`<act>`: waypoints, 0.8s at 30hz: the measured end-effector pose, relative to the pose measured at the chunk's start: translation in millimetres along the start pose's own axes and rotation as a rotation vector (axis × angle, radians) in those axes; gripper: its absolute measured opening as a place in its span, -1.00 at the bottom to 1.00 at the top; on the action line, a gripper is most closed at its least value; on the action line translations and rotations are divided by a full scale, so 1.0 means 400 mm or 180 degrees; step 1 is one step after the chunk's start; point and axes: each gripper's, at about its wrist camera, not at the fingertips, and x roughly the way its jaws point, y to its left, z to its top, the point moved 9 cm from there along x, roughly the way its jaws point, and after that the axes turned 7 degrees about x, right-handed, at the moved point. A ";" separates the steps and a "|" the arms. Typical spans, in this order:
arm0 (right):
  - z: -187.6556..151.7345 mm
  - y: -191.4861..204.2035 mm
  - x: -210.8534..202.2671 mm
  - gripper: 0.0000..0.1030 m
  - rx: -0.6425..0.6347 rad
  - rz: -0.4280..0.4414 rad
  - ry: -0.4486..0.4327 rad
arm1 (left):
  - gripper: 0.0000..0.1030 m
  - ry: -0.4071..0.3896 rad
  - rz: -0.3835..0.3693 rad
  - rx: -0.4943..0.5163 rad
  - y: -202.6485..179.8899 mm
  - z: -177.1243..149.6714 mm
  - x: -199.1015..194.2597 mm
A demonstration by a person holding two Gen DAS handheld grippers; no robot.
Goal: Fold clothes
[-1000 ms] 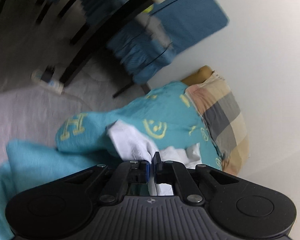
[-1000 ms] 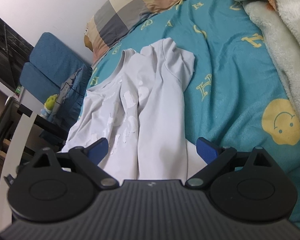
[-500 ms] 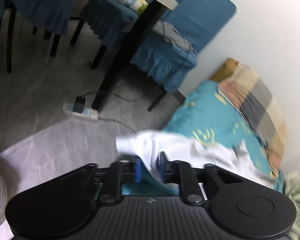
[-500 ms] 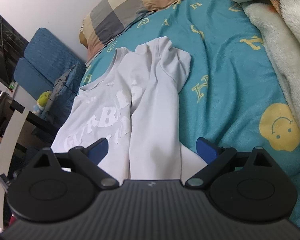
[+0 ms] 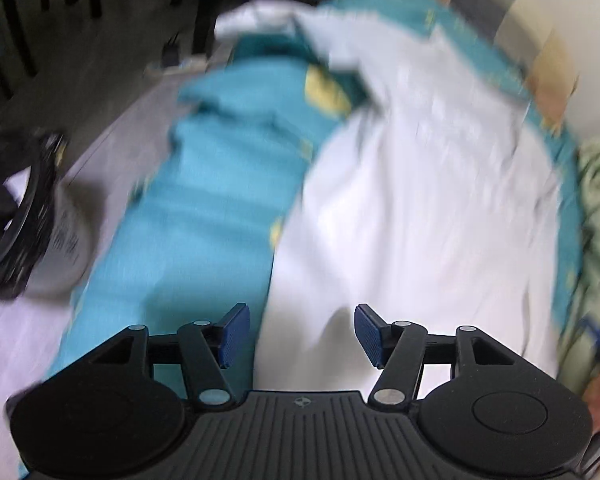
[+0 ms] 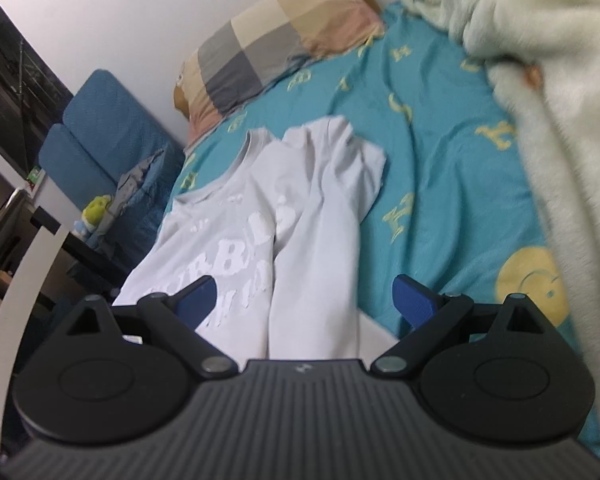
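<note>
Left claw (image 5: 298, 334) just opened, released white shirt (image 5: 420, 200).

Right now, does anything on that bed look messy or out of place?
The white T-shirt lies askew: one side is folded over its printed front, while the other side hangs past the bed's edge. The fluffy blanket is heaped along one side.

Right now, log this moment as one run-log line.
task: fold clothes | left claw: open, jaws just opened, nothing between | right claw: open, empty | shirt: on bed, right side folded over

Left view motion-blurred; white shirt (image 6: 260, 240) hem behind right gripper (image 6: 304, 300).
</note>
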 end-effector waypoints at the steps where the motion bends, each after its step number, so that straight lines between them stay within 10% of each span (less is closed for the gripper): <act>1: 0.008 -0.004 -0.011 0.87 -0.0016 -0.0021 -0.0051 | 0.18 0.0073 0.0116 0.0039 -0.003 -0.023 0.002; 6: 0.035 -0.049 -0.064 0.87 0.0097 -0.0006 -0.0112 | 0.14 0.0220 0.0505 0.0220 0.005 -0.086 -0.003; 10: 0.063 -0.069 -0.078 0.87 0.0170 0.0011 -0.0181 | -0.91 0.0464 0.0239 0.0425 -0.057 -0.109 0.016; 15: 0.068 -0.095 -0.067 0.87 0.0276 -0.0008 -0.0125 | -0.95 0.0401 0.0201 0.0815 -0.110 -0.117 -0.038; 24: 0.072 -0.090 -0.066 0.87 0.0308 0.0034 -0.0126 | -0.94 0.0618 0.1027 0.0842 -0.001 -0.115 -0.081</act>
